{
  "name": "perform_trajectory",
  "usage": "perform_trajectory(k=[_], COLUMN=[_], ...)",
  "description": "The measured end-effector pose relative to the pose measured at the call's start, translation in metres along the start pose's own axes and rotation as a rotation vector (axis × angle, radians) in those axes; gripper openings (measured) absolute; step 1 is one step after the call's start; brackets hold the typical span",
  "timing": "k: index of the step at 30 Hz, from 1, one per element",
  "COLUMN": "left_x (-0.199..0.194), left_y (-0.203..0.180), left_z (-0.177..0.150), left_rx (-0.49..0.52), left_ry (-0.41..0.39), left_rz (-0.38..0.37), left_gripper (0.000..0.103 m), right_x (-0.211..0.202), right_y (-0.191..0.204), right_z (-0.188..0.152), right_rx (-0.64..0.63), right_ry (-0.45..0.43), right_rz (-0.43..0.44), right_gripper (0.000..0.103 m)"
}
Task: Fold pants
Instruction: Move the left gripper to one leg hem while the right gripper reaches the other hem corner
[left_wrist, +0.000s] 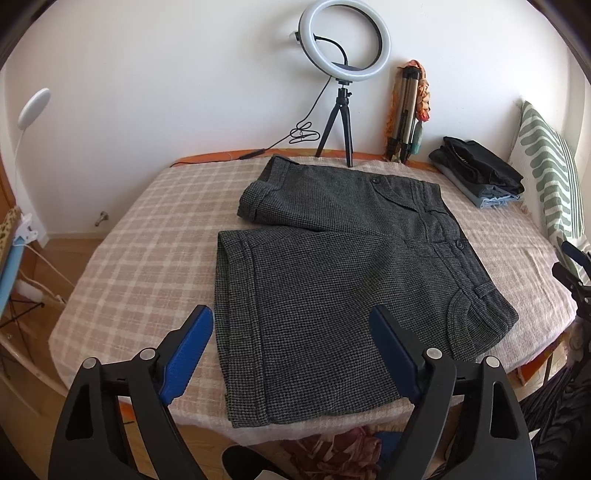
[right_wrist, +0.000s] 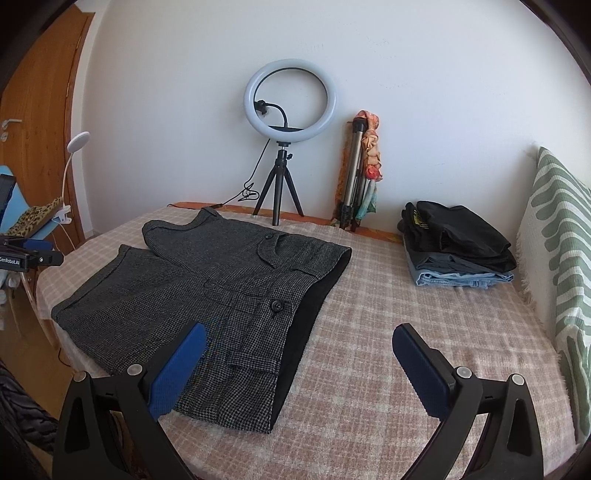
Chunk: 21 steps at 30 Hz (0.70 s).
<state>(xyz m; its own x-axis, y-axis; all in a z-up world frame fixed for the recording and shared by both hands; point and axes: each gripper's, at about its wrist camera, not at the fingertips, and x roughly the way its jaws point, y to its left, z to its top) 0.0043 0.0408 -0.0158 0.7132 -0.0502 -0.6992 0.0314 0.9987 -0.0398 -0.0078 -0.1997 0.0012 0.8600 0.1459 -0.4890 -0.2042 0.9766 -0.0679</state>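
Bed (left_wrist: 155, 206) with pink plaid blanket, bearing dark grey houndstooth wool shorts (left_wrist: 332, 295) laid flat, unfolded, waistband rightward, leg hems leftward. Left gripper (left_wrist: 291, 325) spread wide, empty, nearer hem; right gripper (right_wrist: 299, 343) likewise released, beside waistband.

A home bedroom: plaid-covered bed (right_wrist: 369, 369), pillow (right_wrist: 557, 240), wooden door (right_wrist: 40, 122), folded clothes (right_wrist: 458, 247).

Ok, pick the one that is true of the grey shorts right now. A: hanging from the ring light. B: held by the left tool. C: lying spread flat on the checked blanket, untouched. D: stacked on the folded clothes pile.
C: the grey shorts lie flat on the checked blanket, and both the left tool and the right tool are open and hold nothing.
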Motion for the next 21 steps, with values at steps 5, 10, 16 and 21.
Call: perform_trajectory(k=[5, 10, 16, 21], left_x=[0.002, 0.007, 0.017, 0.026], left_y=[0.011, 0.012, -0.006, -0.020], left_z=[-0.004, -0.007, -0.014, -0.016], left_rx=[0.008, 0.029, 0.102, 0.160], left_ry=[0.085, 0.140, 0.203, 0.228], left_rz=[-0.034, -0.054, -0.121, -0.142], left_gripper=[0.078, 0.058, 0.051, 0.051], right_x=[0.006, 0.016, 0.030, 0.042], right_y=[0.017, 0.040, 0.069, 0.086], right_z=[-0.007, -0.019, -0.037, -0.050], right_rx=[-0.127, -0.282, -0.503, -0.639], right_ry=[0.077, 0.173, 0.281, 0.320], right_rz=[0.083, 0.177, 0.264, 0.266], right_gripper=[0.093, 0.076, 0.061, 0.060])
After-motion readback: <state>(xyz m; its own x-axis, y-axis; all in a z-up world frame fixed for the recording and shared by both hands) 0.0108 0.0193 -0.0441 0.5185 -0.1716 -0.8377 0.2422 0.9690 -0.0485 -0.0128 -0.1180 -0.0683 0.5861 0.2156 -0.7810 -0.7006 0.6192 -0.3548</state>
